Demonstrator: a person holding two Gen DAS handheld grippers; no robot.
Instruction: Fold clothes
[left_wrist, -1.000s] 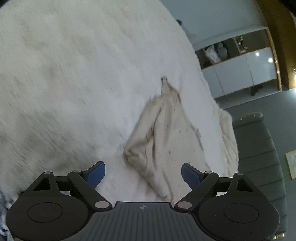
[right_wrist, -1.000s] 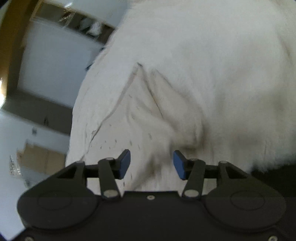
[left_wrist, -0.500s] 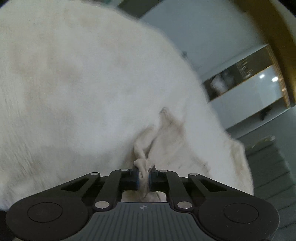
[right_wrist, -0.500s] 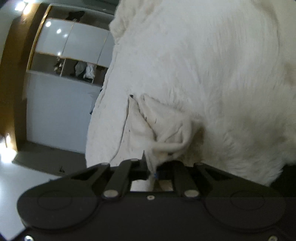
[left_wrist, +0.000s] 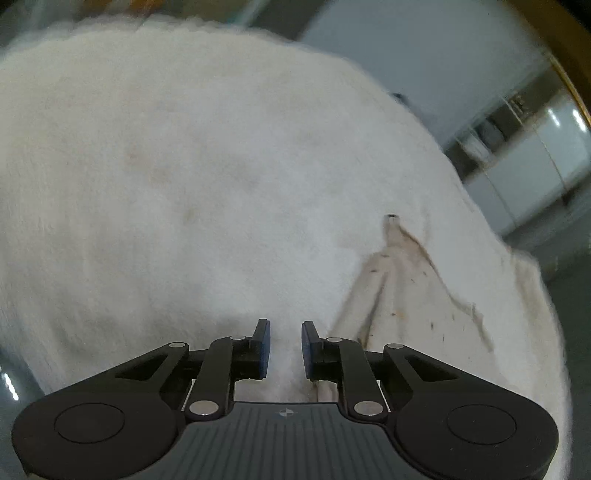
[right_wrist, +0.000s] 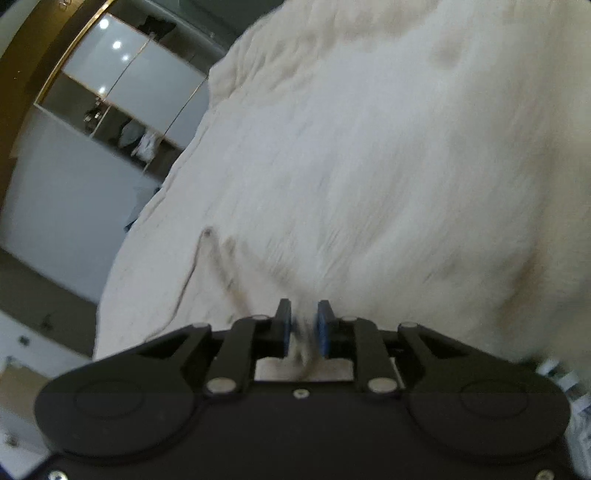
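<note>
Hovering slightly parted, left gripper (left_wrist: 284, 345) holds nothing; right gripper (right_wrist: 304, 330) straddles cloth (right_wrist: 207, 295).

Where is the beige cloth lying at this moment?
In the left wrist view the cloth lies on the white blanket, at lower right near the blanket's right edge, just right of the left tool.

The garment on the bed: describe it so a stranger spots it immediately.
A fluffy white blanket covers the bed. Near its edge facing the cabinets lies the garment, flattened to a point. It is smooth beige cloth with tiny dark flecks, unlike the shaggy white around it.
</note>
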